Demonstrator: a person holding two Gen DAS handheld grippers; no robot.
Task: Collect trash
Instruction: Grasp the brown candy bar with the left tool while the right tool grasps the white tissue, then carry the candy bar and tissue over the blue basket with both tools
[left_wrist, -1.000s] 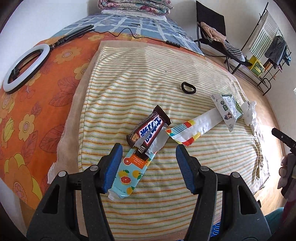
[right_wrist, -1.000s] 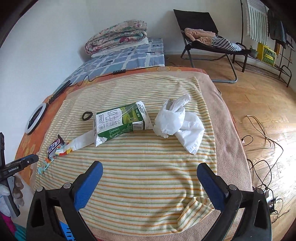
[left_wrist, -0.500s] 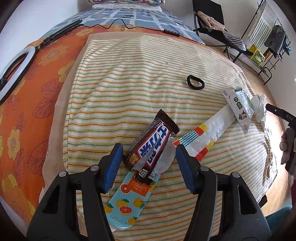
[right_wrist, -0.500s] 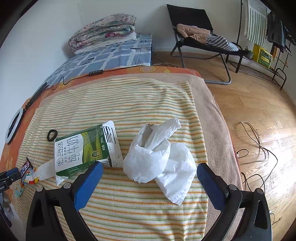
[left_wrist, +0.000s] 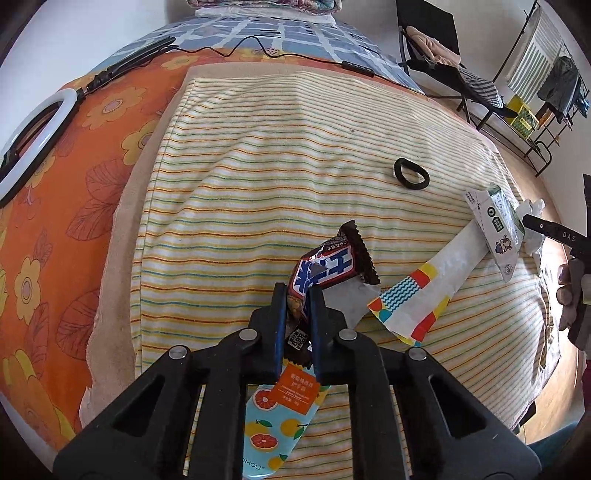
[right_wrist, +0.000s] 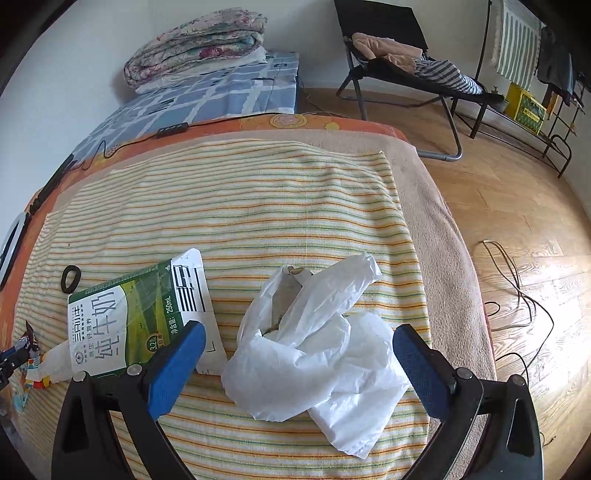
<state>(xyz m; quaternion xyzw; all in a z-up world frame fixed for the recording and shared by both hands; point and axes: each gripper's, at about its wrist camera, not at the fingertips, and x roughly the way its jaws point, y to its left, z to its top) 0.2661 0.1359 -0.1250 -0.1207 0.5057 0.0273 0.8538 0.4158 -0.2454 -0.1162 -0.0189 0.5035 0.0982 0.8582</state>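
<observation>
Left claw (left_wrist: 298, 301) is pressed tight on the brown chocolate bar wrapper with blue and white lettering (left_wrist: 328, 271), the wrapper's crimped end sticking up ahead of the tips. Right beneath the claw lies a pale blue citrus-printed sachet (left_wrist: 284, 413), and just off to its right a long white paper wrapper with coloured wavy patches (left_wrist: 430, 286) runs away toward a green and white milk carton (left_wrist: 495, 225). Further ahead and to the right, a small black hair tie (left_wrist: 411, 173) sits alone on the stripes.

Over to the right wrist view: right claw (right_wrist: 297, 365) is spread wide and gripping nothing, with a crumpled white plastic bag (right_wrist: 314, 354) lying between its blue pads, the bag's mouth gaping toward the far side. The milk carton sits just left of the left pad, its printed face showing only here.

It all rests on a bed under a yellow striped towel (right_wrist: 258, 206) laid over an orange flowered sheet (left_wrist: 74, 155). A white ring light (left_wrist: 35, 144) lies far left of the left claw. Beyond the right claw: a folded floral quilt (right_wrist: 195, 44), a black folding chair (right_wrist: 402, 62) piled with clothes, wooden floor (right_wrist: 524, 221) with loose cables
</observation>
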